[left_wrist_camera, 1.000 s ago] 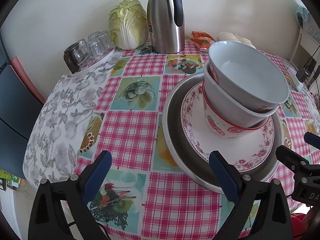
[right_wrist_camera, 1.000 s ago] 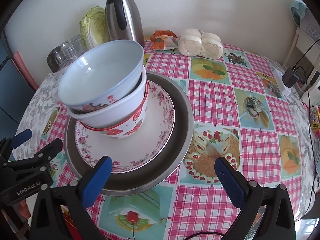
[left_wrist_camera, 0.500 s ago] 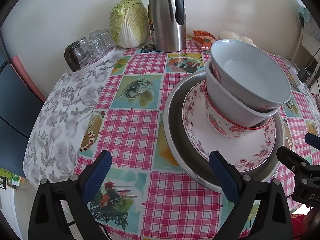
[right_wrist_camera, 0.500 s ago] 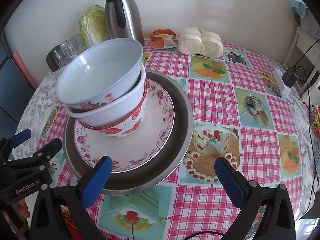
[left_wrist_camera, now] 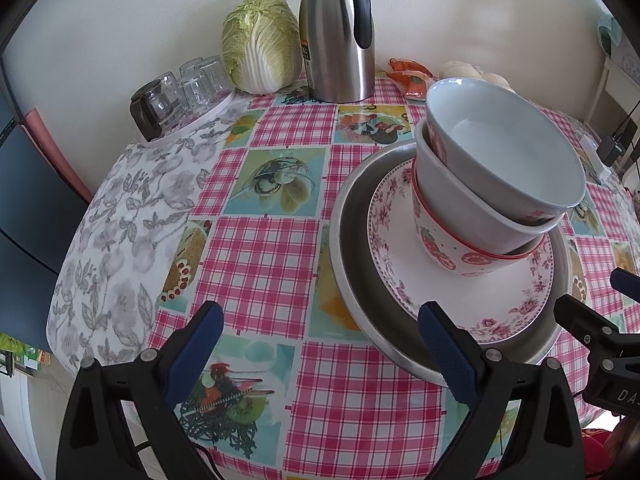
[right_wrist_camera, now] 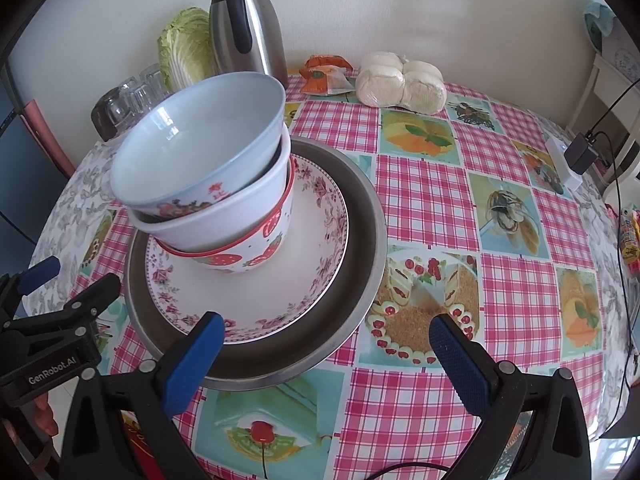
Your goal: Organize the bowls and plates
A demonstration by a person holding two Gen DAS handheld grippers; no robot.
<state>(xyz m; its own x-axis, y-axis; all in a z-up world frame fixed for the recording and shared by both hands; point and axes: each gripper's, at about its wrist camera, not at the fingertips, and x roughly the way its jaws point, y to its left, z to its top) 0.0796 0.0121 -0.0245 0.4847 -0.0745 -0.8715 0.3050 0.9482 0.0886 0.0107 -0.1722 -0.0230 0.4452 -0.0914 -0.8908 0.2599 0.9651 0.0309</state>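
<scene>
A wide metal plate (left_wrist_camera: 352,264) (right_wrist_camera: 360,280) lies on the checked tablecloth. On it rests a floral plate (left_wrist_camera: 500,300) (right_wrist_camera: 288,296). On that stand three nested bowls: a strawberry bowl (left_wrist_camera: 448,252) (right_wrist_camera: 256,252) at the bottom, a white bowl (left_wrist_camera: 460,196) (right_wrist_camera: 224,216) in it, and a pale blue-white bowl (left_wrist_camera: 516,148) (right_wrist_camera: 200,144) tilted on top. My left gripper (left_wrist_camera: 320,344) is open and empty, at the near left of the stack. My right gripper (right_wrist_camera: 324,348) is open and empty, at the near right of it.
At the back stand a steel thermos jug (left_wrist_camera: 340,36) (right_wrist_camera: 248,28), a cabbage (left_wrist_camera: 260,52), upturned glasses (left_wrist_camera: 188,88), an orange packet (right_wrist_camera: 324,76) and bagged buns (right_wrist_camera: 400,80). A charger and cable (right_wrist_camera: 580,152) lie at the right table edge.
Both grippers have drifted slightly nearer the stack, so the dishes look a little larger. Nothing on the table has moved, and both grippers stay open.
</scene>
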